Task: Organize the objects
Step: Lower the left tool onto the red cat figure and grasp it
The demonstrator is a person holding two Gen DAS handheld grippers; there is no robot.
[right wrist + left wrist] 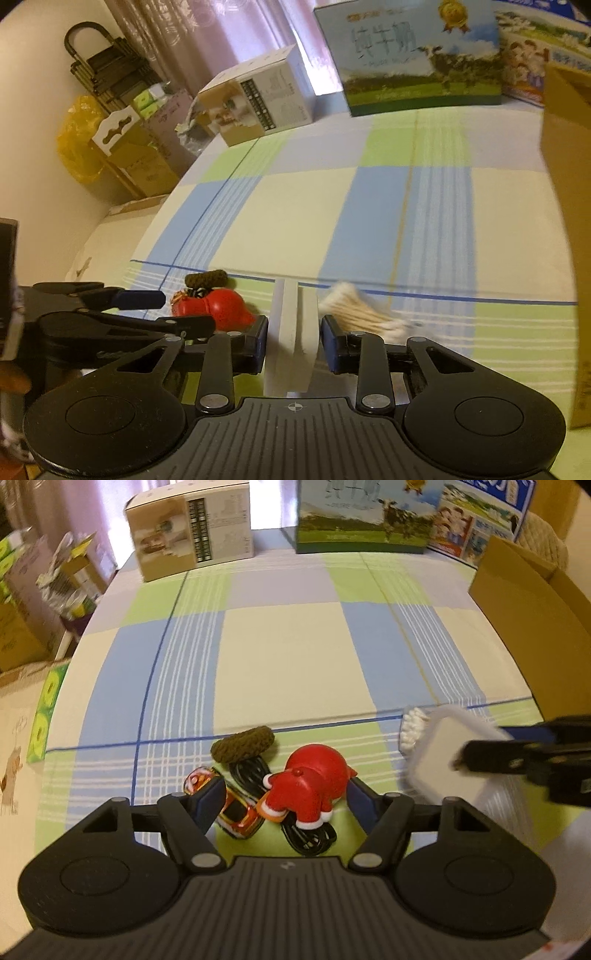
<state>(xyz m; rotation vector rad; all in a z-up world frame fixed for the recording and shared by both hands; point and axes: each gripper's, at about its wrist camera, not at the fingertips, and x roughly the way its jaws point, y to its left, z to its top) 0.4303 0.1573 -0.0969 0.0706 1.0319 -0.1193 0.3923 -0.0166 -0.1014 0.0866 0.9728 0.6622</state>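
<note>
Both wrist views sit low and close over the checked surface (295,646), facing the far boxes; both share the red figurine (314,779).

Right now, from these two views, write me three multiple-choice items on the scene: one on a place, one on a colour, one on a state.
1. Where does the brown cardboard box stand on the checked cloth?
A. at its right edge
B. at its left edge
C. in the middle

2. What colour is the figurine between the fingers of the left hand-held gripper?
A. green
B. red
C. yellow

3. What is the state of the right hand-held gripper?
A. wide open, holding nothing
B. gripping a toy car
C. around a white box of cotton swabs

Answers: 1 A, the box rises on the right in both views. 2 B, its body is red with white trim. 3 C, the white box sits between its fingers.
</note>
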